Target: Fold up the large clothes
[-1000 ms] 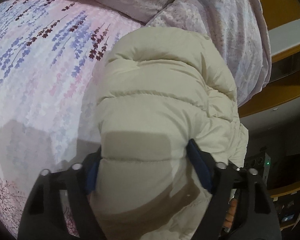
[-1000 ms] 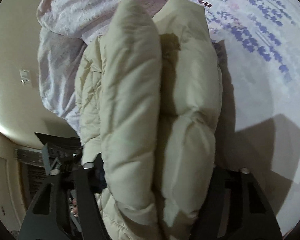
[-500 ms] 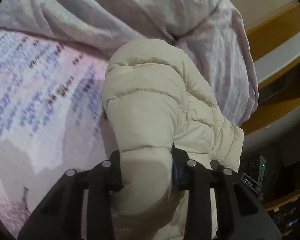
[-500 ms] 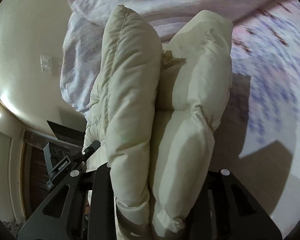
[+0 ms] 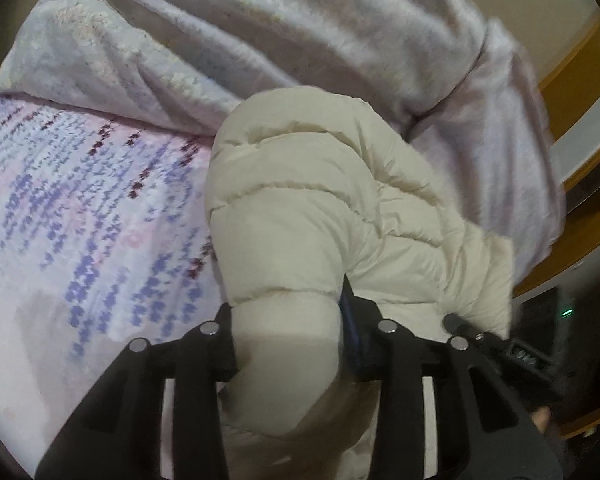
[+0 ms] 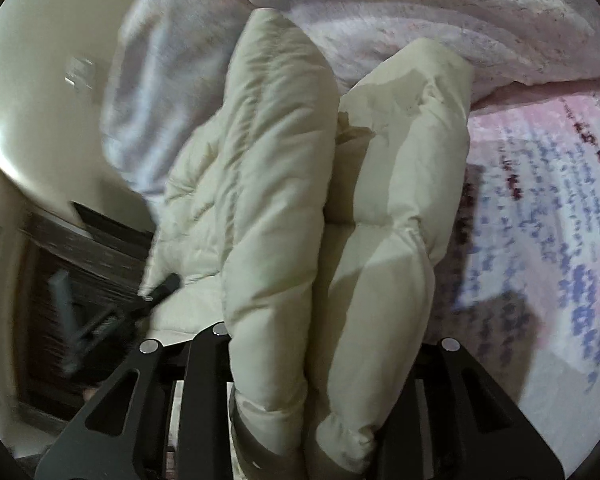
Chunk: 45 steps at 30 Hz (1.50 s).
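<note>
A cream quilted puffer jacket (image 5: 300, 208) is folded into a thick bundle over the bed. My left gripper (image 5: 288, 340) is shut on one end of it, the fabric squeezed between the black fingers. In the right wrist view the jacket (image 6: 276, 208) shows as two padded layers side by side, and my right gripper (image 6: 312, 364) is shut on both layers. The jacket hangs between the two grippers above the floral sheet. The other gripper shows at the jacket's far edge in the left wrist view (image 5: 500, 344).
A floral pink and purple bed sheet (image 5: 72, 240) lies below. A crumpled pale lilac duvet (image 5: 300, 28) is heaped just behind the jacket. Wooden furniture (image 5: 580, 80) and a dark device with a green light (image 5: 566, 312) stand past the bed's edge.
The left gripper has closed tighter on the jacket. Both grippers have carried the bundle towards the duvet; more duvet and less sheet fill the views.
</note>
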Motion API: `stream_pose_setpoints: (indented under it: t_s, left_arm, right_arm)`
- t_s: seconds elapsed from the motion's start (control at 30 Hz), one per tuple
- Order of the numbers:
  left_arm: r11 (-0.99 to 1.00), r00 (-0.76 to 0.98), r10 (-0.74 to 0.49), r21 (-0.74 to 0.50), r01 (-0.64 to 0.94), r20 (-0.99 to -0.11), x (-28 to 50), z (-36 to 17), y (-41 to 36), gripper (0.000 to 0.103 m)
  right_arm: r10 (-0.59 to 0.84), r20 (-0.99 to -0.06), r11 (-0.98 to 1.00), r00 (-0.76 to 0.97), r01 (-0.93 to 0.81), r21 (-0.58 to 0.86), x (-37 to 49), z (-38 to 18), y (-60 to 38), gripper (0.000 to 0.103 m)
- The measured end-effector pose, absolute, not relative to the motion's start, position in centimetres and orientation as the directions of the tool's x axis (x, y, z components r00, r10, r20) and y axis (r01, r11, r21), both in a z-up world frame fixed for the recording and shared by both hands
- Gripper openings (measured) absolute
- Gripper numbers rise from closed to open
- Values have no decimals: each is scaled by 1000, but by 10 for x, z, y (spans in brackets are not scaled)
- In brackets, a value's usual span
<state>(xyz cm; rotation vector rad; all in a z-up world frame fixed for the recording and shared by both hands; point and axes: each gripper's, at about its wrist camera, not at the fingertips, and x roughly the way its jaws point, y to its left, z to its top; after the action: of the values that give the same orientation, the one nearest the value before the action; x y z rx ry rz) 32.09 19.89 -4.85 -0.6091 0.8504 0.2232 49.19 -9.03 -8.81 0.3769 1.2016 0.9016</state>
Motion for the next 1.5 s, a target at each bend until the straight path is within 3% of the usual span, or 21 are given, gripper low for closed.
stream_pose_setpoints:
  t_s: [0.13, 0.23, 0.4, 0.57, 0.73, 1.1, 1.5]
  left_arm:
    - [853, 629, 39, -303, -426, -776, 324, -47, 190, 56]
    - [877, 614, 98, -223, -425, -783, 322, -42, 188, 62]
    - [896, 605, 231, -76, -438, -762, 326, -25, 181, 68]
    - [907, 606, 270, -14, -421, -749, 345, -14, 169, 68]
    - [912, 590, 299, 44, -407, -749, 360, -18, 156, 68]
    - [917, 577, 320, 94, -387, -751, 375, -34, 151, 69]
    - [921, 569, 315, 99, -378, -760, 385, -58, 154, 81]
  right_arm:
    - [686, -709, 702, 164, -407, 585, 488, -81, -100, 62]
    - [645, -728, 746, 230, -394, 537, 489, -70, -117, 66]
    - [591, -714, 799, 375, -391, 457, 488, -39, -134, 66]
    - [624, -685, 761, 376, -490, 425, 482, -16, -107, 57]
    - [623, -688, 738, 372, -571, 360, 471, -14, -64, 55]
    - [488, -760, 791, 429, -585, 178, 470, -50, -37, 51]
    - [490, -755, 815, 436, -537, 218, 474, -78, -48, 50]
